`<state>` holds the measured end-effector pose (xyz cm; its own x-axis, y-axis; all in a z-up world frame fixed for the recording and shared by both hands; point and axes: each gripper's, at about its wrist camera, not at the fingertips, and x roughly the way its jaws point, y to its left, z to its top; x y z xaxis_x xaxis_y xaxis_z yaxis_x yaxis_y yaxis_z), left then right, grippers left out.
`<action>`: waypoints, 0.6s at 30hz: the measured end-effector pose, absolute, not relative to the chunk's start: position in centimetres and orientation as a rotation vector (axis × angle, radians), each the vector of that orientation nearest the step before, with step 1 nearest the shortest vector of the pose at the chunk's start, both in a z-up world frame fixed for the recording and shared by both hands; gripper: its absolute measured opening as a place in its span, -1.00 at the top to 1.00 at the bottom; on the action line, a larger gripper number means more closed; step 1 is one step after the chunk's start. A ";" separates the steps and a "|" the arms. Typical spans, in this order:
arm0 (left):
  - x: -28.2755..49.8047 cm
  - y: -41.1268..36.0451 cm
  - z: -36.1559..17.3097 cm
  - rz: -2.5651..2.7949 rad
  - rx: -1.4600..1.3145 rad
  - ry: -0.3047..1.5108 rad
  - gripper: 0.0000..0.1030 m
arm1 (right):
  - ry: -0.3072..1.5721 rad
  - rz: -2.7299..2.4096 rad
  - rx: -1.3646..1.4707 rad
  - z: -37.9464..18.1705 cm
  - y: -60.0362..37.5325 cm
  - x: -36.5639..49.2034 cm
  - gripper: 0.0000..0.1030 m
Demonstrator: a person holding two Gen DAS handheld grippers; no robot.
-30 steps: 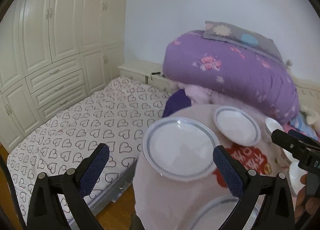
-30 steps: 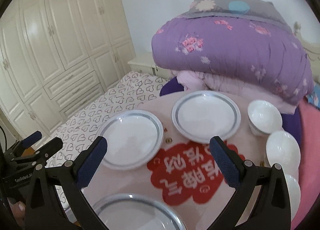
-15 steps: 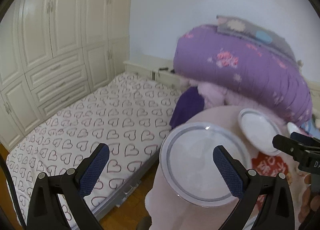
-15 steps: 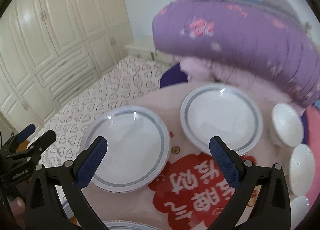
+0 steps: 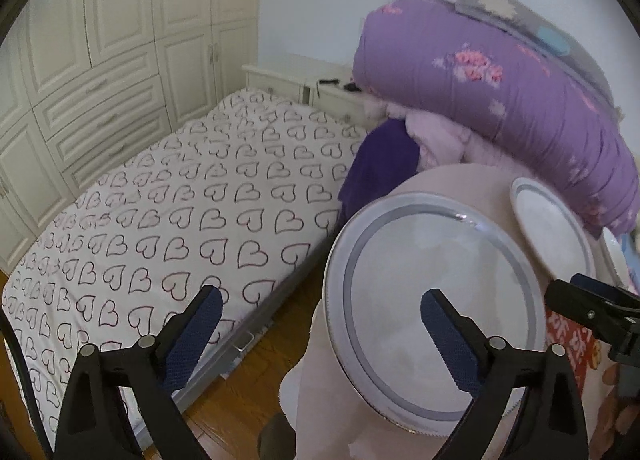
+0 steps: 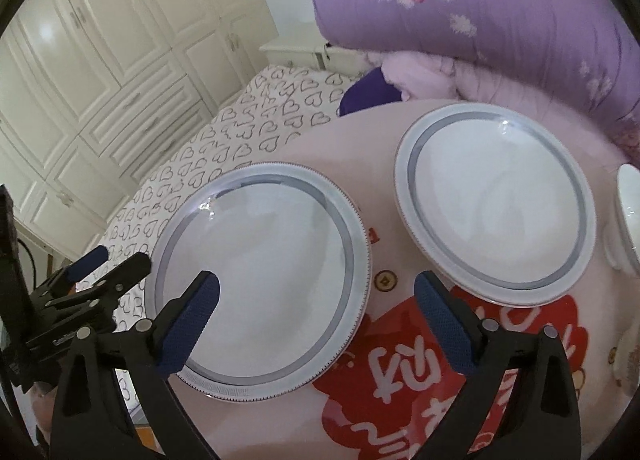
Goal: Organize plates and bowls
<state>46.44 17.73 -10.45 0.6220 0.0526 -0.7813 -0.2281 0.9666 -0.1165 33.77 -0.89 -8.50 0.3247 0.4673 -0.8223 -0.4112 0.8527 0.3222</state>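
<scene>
Left tool (image 5: 320,324): we hold it wide but its jaws are closing, one blue pad over the near plate (image 6: 260,284) and the other out past the counter (image 6: 384,412) edge over the bed (image 5: 168,220) — nothing is pinched between them.
Right tool (image 6: 316,302): we hold it open and empty, its pads hanging above the near plate's right rim and the red print beside it.
Where the plates are: the near plate sits at the left edge of the round counter, close to the drop toward the bed; the far plate (image 6: 496,204) lies just beside it, apart, nearer the purple quilt (image 6: 500,8).
Bowls: one white bowl (image 6: 630,212) shows at the right border of the right wrist view, partly cut off.
Count: two plates and one bowl in view — more may lie outside the frame.
How a plate will handle: we judge it glazed ceramic, stiff, smooth and slick, fairly heavy for its thickness, and likely to chip or break if dropped.
Where to take hold: we would pinch the raised rim at the overhanging or nearest edge, a pad above and a pad below, since the flat centre offers no purchase.
Risk: a shallow rim grip could let the plate swing or slip off toward the floor.
</scene>
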 end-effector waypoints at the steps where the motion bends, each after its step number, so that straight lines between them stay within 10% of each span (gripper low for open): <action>1: 47.0 17.7 -10.8 0.159 -0.217 0.898 -0.83 | 1.107 0.579 0.058 -8.7 -0.8 33.9 -0.89; 18: 50.9 20.5 -14.0 0.066 -0.313 1.005 0.57 | 1.216 0.541 0.068 -12.6 -0.3 36.3 0.38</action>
